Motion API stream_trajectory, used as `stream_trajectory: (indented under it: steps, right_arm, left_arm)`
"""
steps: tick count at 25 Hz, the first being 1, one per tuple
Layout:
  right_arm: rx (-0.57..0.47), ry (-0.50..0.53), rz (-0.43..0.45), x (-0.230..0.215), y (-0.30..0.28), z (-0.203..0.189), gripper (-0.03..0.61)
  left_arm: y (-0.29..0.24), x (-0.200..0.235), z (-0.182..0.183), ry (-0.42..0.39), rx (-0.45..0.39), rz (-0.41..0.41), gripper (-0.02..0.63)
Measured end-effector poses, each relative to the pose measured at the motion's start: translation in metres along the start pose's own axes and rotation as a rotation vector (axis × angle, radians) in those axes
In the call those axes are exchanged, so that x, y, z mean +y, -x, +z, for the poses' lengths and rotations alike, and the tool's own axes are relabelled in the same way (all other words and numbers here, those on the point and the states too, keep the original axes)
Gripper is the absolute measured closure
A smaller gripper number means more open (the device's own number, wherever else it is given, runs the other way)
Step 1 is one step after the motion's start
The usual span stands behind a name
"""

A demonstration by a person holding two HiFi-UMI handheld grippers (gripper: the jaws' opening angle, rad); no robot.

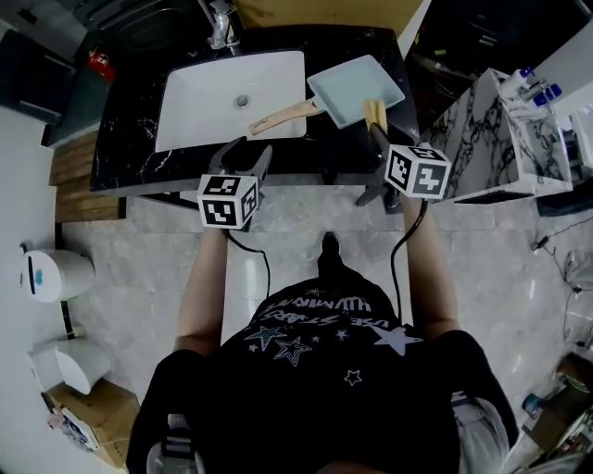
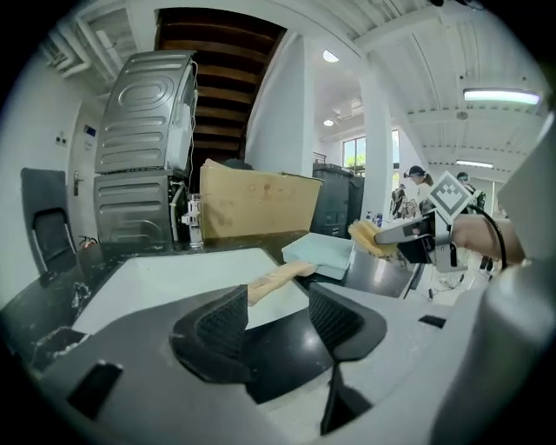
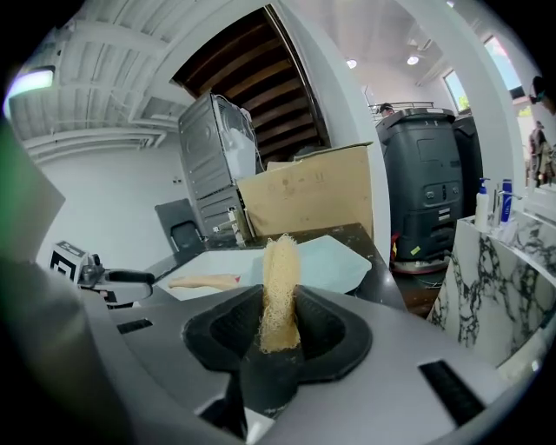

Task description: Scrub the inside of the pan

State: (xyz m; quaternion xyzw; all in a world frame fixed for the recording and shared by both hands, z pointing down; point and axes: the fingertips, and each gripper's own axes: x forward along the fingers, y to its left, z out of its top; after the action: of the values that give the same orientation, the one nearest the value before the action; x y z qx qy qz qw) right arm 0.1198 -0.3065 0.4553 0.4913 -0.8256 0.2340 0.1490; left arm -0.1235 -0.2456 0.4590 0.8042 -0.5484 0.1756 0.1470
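A pale blue square pan (image 1: 357, 88) lies on the black counter to the right of the sink, its wooden handle (image 1: 285, 116) reaching out over the basin. My left gripper (image 1: 246, 155) hovers at the counter's front edge, just short of the handle's end, open and empty; the handle (image 2: 278, 278) shows beyond its spread jaws. My right gripper (image 1: 375, 125) is shut on a yellow loofah scrubber (image 1: 373, 111) at the pan's near edge. In the right gripper view the scrubber (image 3: 280, 291) stands upright between the pads, with the pan (image 3: 326, 261) behind it.
The white rectangular sink (image 1: 199, 102) with its faucet (image 1: 220, 28) fills the counter's (image 1: 130, 139) left half. A marble-patterned cabinet (image 1: 491, 139) carrying bottles (image 1: 528, 83) stands to the right. A white bin (image 1: 56, 273) sits on the floor at left.
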Motion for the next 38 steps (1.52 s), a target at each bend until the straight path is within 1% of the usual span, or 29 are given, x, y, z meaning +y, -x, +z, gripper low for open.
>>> stream_trajectory:
  steps: [2, 4, 6, 10, 13, 15, 22, 26, 28, 31, 33, 38]
  right_arm:
    - [0.007, 0.008, 0.005, -0.006, -0.013, 0.010, 0.465]
    - [0.016, 0.015, 0.005, -0.012, -0.025, 0.017, 0.465]
    - [0.029, 0.020, -0.001, -0.020, -0.037, 0.024, 0.465]
    - [0.071, 0.034, -0.027, -0.040, -0.059, 0.034, 0.465]
    - [0.091, 0.041, -0.044, -0.052, -0.073, 0.043, 0.463]
    - [0.096, 0.045, -0.043, -0.058, -0.082, 0.047, 0.463]
    - [0.147, 0.078, -0.014, -0.065, -0.110, 0.050, 0.463]
    - [0.175, 0.094, -0.019, -0.070, -0.118, 0.050, 0.463]
    - [0.189, 0.095, -0.025, -0.071, -0.120, 0.048, 0.463]
    - [0.216, 0.114, -0.056, -0.076, -0.122, 0.044, 0.463]
    - [0.237, 0.129, -0.088, -0.080, -0.126, 0.044, 0.463]
    - [0.300, 0.183, -0.153, -0.087, -0.135, 0.043, 0.465]
  left_arm:
    - [-0.008, 0.006, 0.003, -0.054, 0.004, 0.030, 0.408]
    - [-0.016, 0.009, 0.006, -0.095, 0.003, 0.037, 0.402]
    - [-0.025, 0.013, 0.007, -0.103, 0.015, 0.026, 0.396]
    - [-0.044, 0.019, 0.000, -0.135, 0.077, 0.005, 0.393]
    - [-0.053, 0.025, 0.000, -0.162, 0.077, 0.014, 0.394]
    - [-0.059, 0.025, 0.001, -0.164, 0.077, 0.011, 0.394]
    - [-0.066, 0.024, 0.000, -0.159, 0.107, -0.049, 0.394]
    - [-0.069, 0.024, -0.004, -0.187, 0.142, -0.077, 0.394]
    - [-0.071, 0.023, -0.006, -0.189, 0.150, -0.092, 0.394]
    - [-0.073, 0.022, -0.008, -0.174, 0.145, -0.132, 0.394]
    - [-0.075, 0.021, -0.006, -0.179, 0.145, -0.169, 0.403]
    - [-0.075, 0.019, -0.008, -0.207, 0.186, -0.276, 0.431]
